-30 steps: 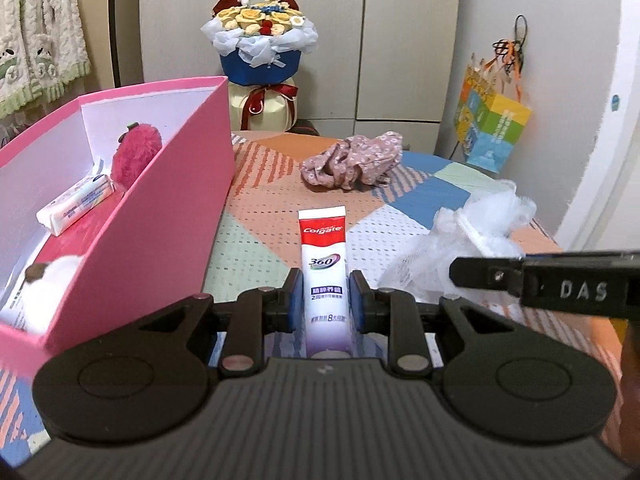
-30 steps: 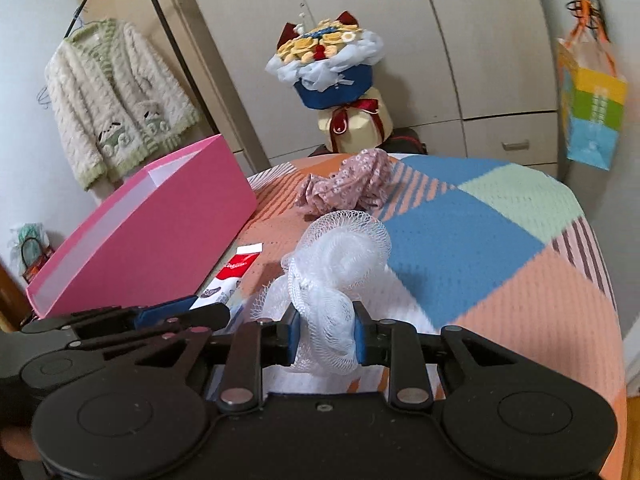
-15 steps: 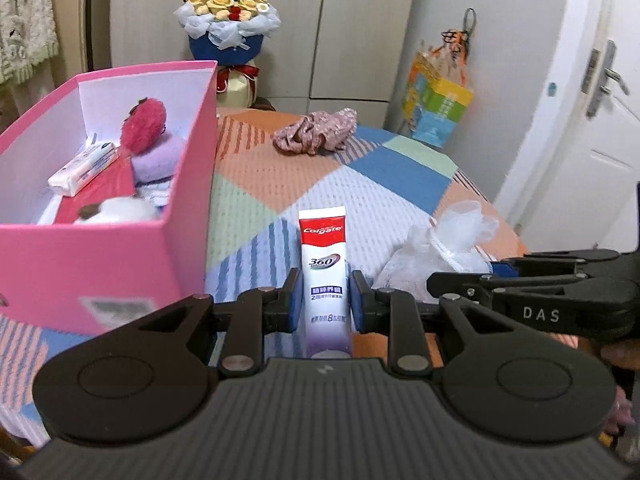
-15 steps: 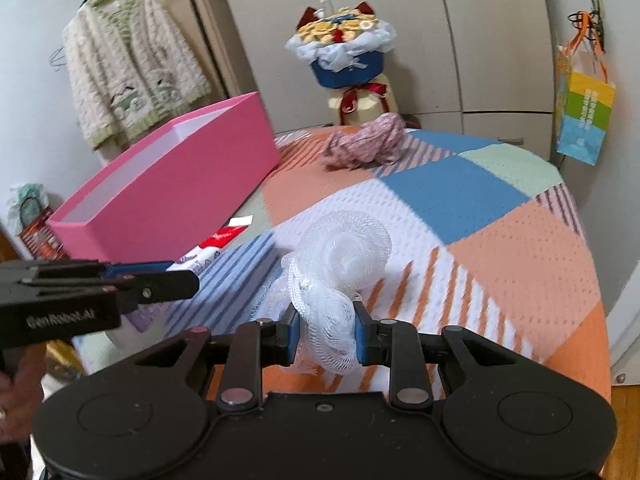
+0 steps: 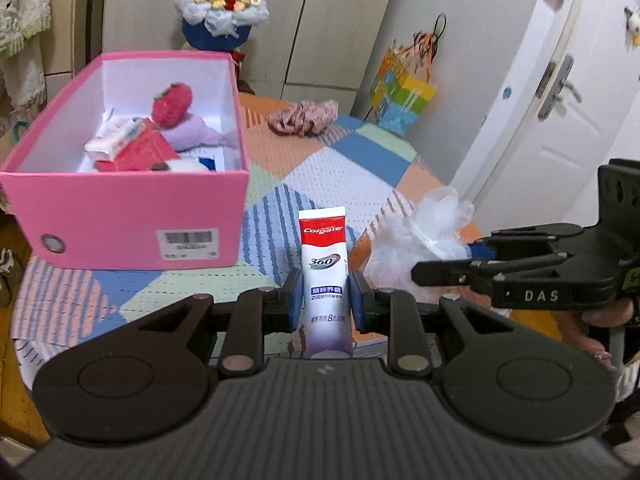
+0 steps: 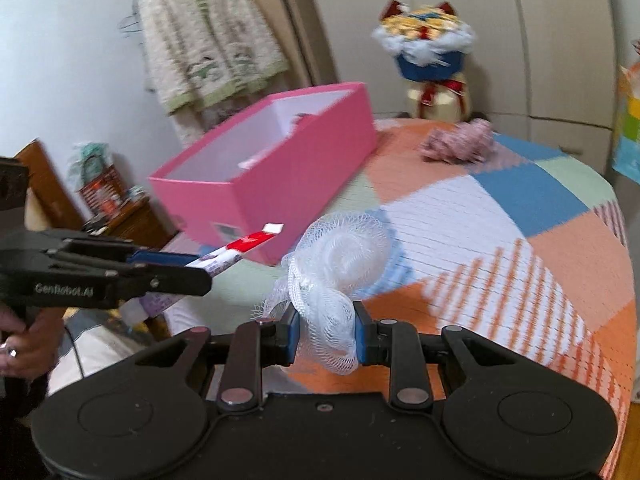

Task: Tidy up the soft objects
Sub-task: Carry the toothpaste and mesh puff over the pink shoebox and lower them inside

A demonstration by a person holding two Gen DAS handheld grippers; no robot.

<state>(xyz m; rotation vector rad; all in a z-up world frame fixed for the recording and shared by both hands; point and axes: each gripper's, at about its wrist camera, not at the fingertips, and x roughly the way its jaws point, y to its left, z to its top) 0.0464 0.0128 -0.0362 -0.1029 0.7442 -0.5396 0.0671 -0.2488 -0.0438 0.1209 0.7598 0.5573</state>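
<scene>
My left gripper (image 5: 323, 300) is shut on a white and red Colgate toothpaste tube (image 5: 325, 268), held in the air in front of the table, right of the open pink box (image 5: 120, 216); the tube also shows in the right wrist view (image 6: 236, 250). My right gripper (image 6: 325, 334) is shut on a white mesh bath puff (image 6: 336, 264), lifted above the table's near edge; the puff also shows in the left wrist view (image 5: 416, 240). The box holds a red strawberry plush (image 5: 172, 104), a purple soft item (image 5: 196, 138) and small packs. A pink floral scrunchie (image 5: 304, 118) lies on the far side of the table.
The round table carries a patchwork knitted cloth (image 6: 500, 216). A flower bouquet (image 5: 220, 20) stands behind the table by the cupboards. A colourful gift bag (image 5: 404, 92) hangs at the right, near a white door (image 5: 560, 92). A cardigan (image 6: 208, 48) hangs at the left.
Both grippers have pulled back and risen from the table with their objects held. The box interior has come into view from above; the table looks farther off.
</scene>
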